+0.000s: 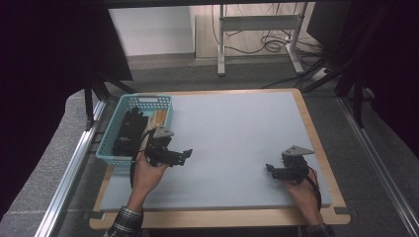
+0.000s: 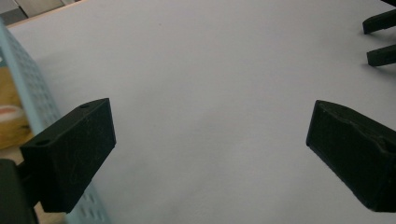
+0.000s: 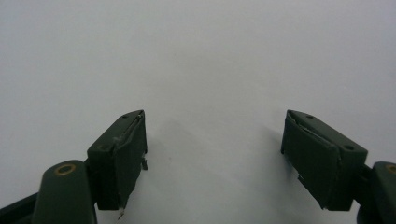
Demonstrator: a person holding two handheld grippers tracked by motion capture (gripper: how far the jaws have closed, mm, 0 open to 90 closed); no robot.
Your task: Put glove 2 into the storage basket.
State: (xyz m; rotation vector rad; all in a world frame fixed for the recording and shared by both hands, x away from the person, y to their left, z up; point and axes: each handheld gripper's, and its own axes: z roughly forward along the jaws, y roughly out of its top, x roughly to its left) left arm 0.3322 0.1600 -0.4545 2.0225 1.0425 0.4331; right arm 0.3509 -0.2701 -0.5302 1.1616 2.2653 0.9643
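At the left edge of the desk (image 1: 237, 148), whose pale grey matte sheet lies inside a light wooden border, stands a turquoise plastic basket (image 1: 111, 132), oblong, with walls pierced by rows of small holes; in the high view it holds flat black items (image 1: 127, 131) and a light wooden piece (image 1: 160, 117), too dim to identify. Just beside the basket's near right corner a hand holds the left tool (image 1: 187, 154), matte black with a grey three-cornered plate on top, its jaws pointing toward the desk's middle. In the left gripper view its two blocky black pads (image 2: 74, 149) stand wide apart with only bare smooth sheet between them, gripping nothing, and the perforated basket wall (image 2: 28, 88) runs along the left. Well apart, near the desk's right front, the other hand rests the right tool (image 1: 269, 168) on the sheet. In the right gripper view its dark wedge-shaped pads (image 3: 123, 154), with slightly frayed edges, are spread wide over plain grey surface, empty
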